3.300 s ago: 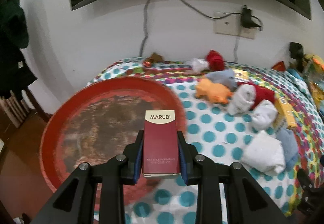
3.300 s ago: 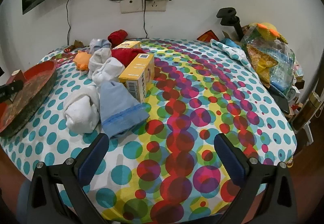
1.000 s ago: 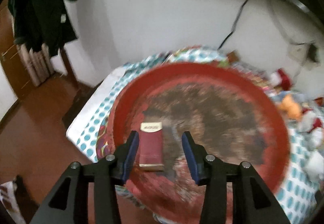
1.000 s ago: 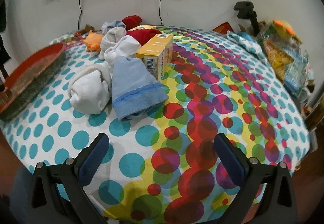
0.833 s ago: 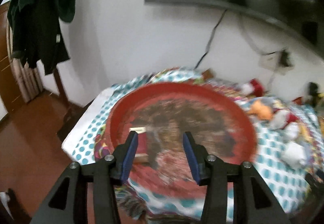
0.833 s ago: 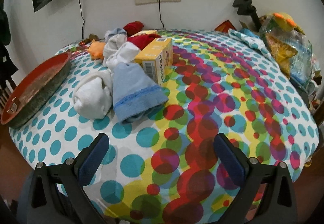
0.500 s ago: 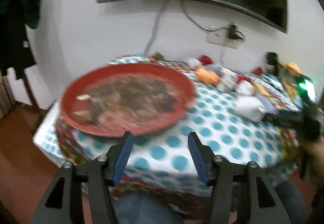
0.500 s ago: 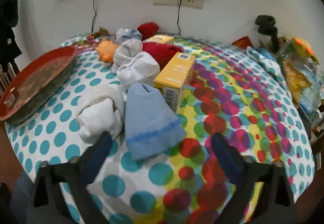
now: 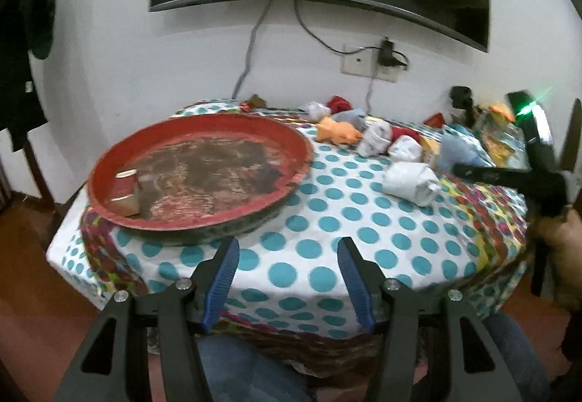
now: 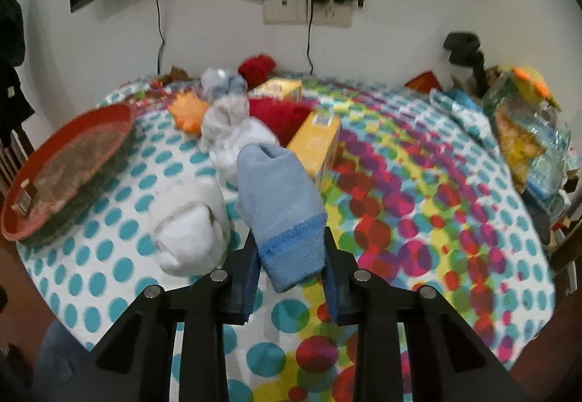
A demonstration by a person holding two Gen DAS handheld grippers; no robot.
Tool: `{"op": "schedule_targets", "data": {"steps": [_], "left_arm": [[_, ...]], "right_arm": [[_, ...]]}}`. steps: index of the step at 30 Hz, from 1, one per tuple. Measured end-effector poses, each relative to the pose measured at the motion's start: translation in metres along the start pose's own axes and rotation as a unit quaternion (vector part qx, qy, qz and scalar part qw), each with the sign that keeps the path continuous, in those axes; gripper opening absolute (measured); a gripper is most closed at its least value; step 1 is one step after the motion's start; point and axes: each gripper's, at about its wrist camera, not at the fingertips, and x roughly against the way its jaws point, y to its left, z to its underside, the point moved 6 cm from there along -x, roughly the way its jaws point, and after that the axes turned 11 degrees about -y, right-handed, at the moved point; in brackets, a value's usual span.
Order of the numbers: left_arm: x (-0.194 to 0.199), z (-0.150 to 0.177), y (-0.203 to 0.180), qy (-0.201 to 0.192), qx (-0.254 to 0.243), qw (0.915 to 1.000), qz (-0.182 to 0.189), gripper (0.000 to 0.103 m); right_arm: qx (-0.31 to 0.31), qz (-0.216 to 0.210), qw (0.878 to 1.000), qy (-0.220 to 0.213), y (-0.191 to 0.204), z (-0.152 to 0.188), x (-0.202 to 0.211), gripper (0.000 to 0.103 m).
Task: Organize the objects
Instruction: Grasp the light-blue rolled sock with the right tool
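The right gripper [image 10: 291,267] has just been closing, and its two blue pads now press on the darker band of a light blue sock [image 10: 282,209]; the sock sticks forward out of the jaws, its toe end toward the yellow box [image 10: 316,144]; the gripper points down at a slant toward the table [image 10: 418,220] with the dotted cloth; in the left wrist view the same gripper [image 9: 469,171] reaches in from the right side above the table, held by a hand [image 9: 562,238] at the edge of the picture

The left gripper [image 9: 289,278] stands with its jaws apart and nothing between them; the blue pads [image 9: 222,278] are over the near edge of the table, touching nothing; it also points down at a slant, toward the cloth just in front of the red tray [image 9: 294,147]

The red tray sits on the left part of the table; a small dark red box [image 9: 125,191] lies inside it, close to the left rim; a rolled white sock [image 10: 189,224] lies just beside the blue one, on its left; behind them more white socks [image 10: 232,133], an orange soft toy [image 10: 189,111] and a red cloth [image 10: 276,115] lie close together near the yellow box; a second yellow box [image 10: 280,87] is farther back, near the wall; on the right edge of the table there is a plastic bag [image 10: 527,140] with colourful things inside
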Motion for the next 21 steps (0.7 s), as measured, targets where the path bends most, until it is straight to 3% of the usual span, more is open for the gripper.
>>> {"op": "schedule_targets", "data": {"steps": [4, 10, 16, 21], "left_arm": [[0.002, -0.004, 0.023, -0.005, 0.023, 0.9989, -0.041, 0.058], [0.010, -0.015, 0.057, -0.042, 0.049, 0.9928, -0.101, 0.058], [0.020, -0.026, 0.090, -0.073, 0.082, 0.9830, -0.147, 0.058], [0.017, -0.026, 0.115, -0.068, 0.112, 0.9768, -0.170, 0.058]], "right_arm": [[0.020, -0.012, 0.999, -0.024, 0.024, -0.033, 0.010, 0.028], [0.074, -0.049, 0.995, -0.039, 0.100, -0.067, 0.000, 0.028], [0.097, -0.101, 0.990, -0.019, 0.182, -0.080, -0.027, 0.028], [0.115, -0.130, 0.985, 0.012, 0.249, -0.080, -0.059, 0.028]]}}
